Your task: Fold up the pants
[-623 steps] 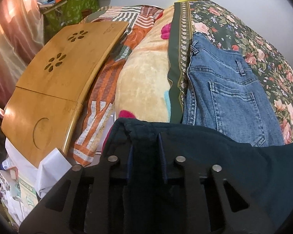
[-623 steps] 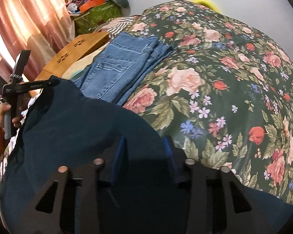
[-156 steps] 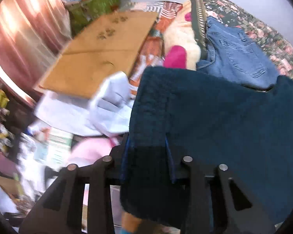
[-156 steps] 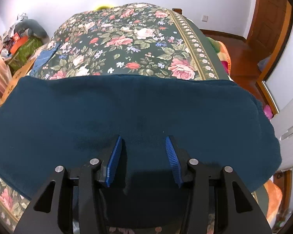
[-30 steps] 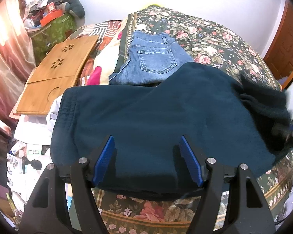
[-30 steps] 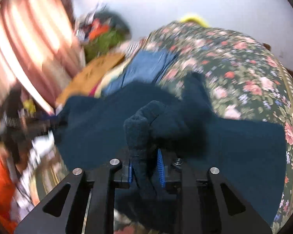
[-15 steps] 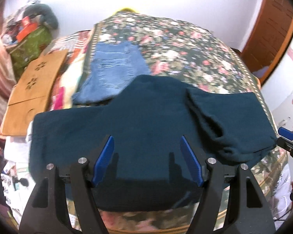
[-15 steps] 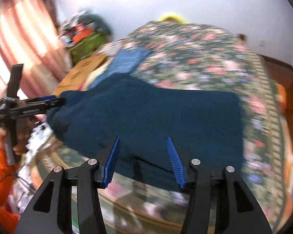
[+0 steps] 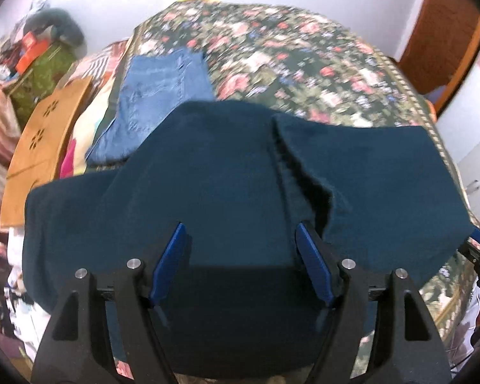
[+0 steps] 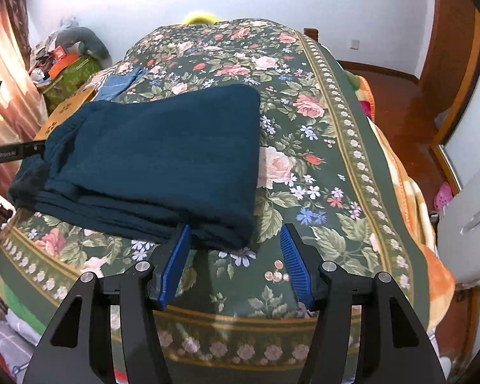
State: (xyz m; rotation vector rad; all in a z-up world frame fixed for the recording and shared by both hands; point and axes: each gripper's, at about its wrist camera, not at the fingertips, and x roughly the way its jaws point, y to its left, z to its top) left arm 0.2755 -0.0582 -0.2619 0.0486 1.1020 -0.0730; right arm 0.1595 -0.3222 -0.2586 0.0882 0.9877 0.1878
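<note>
While a flowered bedspread (image 10: 320, 134) covers the bed, we see dark blue pants (image 10: 163, 156) folded flat; our left gripper (image 9: 243, 256) and right gripper (image 10: 233, 256) gape wide, empty.

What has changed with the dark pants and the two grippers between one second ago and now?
The right gripper was shut on a bunched pant leg; it carried the leg across onto the rest, let go, and is now open beside the dark teal pants, which lie folded on the floral bedspread. The left gripper stayed open above the pants. The folded jeans stayed in place.
</note>
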